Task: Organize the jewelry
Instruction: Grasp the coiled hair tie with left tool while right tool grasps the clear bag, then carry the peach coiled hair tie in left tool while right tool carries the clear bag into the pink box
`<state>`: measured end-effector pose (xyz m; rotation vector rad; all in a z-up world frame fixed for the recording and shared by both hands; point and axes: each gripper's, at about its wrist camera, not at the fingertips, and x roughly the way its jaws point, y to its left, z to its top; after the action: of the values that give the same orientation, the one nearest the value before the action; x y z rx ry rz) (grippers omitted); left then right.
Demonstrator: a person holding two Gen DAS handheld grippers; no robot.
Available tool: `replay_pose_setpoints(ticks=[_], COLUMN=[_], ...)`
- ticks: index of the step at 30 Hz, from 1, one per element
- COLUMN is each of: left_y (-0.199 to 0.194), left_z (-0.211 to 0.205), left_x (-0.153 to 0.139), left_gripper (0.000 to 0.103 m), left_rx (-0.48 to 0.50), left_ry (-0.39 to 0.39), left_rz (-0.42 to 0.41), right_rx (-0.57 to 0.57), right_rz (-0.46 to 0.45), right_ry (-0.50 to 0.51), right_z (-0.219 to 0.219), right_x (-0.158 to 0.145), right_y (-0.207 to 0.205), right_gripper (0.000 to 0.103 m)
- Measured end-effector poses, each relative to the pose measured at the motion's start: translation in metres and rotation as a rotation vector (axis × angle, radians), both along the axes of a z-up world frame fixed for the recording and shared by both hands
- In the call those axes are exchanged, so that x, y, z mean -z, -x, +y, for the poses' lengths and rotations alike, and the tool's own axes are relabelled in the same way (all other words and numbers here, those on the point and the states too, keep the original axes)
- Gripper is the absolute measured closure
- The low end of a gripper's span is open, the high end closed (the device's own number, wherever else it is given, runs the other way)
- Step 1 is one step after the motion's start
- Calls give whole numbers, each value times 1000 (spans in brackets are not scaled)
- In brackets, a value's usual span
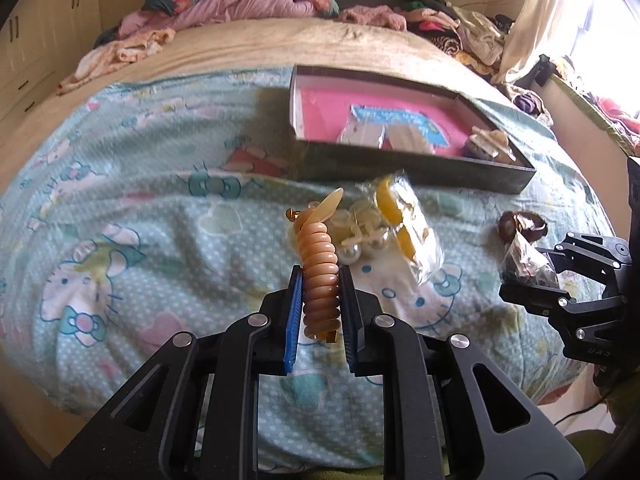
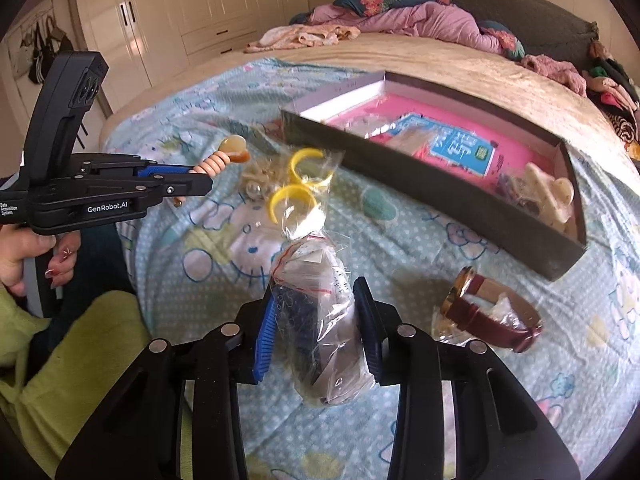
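Observation:
My left gripper point(image 1: 321, 276) is shut on a tan spiral coil hair tie point(image 1: 319, 252) with a cream disc at its end, held just above the bedsheet. Seen from the right wrist, that left gripper point(image 2: 200, 176) holds the coil point(image 2: 214, 165) out level. My right gripper point(image 2: 316, 288) is shut on a clear plastic bag point(image 2: 320, 320) of small dark pieces; the right gripper point(image 1: 524, 272) with its bag point(image 1: 528, 260) also shows in the left wrist view. The open dark box point(image 1: 400, 162) with pink lining lies beyond, its near wall point(image 2: 440, 192) facing me.
On the sheet lie a bag of yellow rings point(image 2: 304, 180), pearl pieces point(image 1: 366, 240) and a maroon-strapped watch point(image 2: 492, 314). The box holds a blue card packet point(image 2: 460, 148) and cream hair claws point(image 2: 552, 200). Heaped clothes point(image 1: 248, 4) cover the bed's head. A person's hand point(image 2: 28, 256) grips the left handle.

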<state>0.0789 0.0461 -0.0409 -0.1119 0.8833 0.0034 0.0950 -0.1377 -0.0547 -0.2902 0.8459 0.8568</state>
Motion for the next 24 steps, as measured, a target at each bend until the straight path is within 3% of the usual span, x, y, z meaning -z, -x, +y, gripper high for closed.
replay_pose_setpoints(ticks=[12, 24], left_y=[0, -15], left_z=[6, 9], left_x=[-40, -63], left_gripper=[92, 92], left_rx=[-24, -28], left_ry=[14, 22], left_rz=[-101, -152], right_rx=[21, 87], right_rz=[-51, -129], right_ry=[-92, -145], right_z=[-9, -21], right_x=[-39, -72], right_y=[-2, -28], right_gripper=[68, 68])
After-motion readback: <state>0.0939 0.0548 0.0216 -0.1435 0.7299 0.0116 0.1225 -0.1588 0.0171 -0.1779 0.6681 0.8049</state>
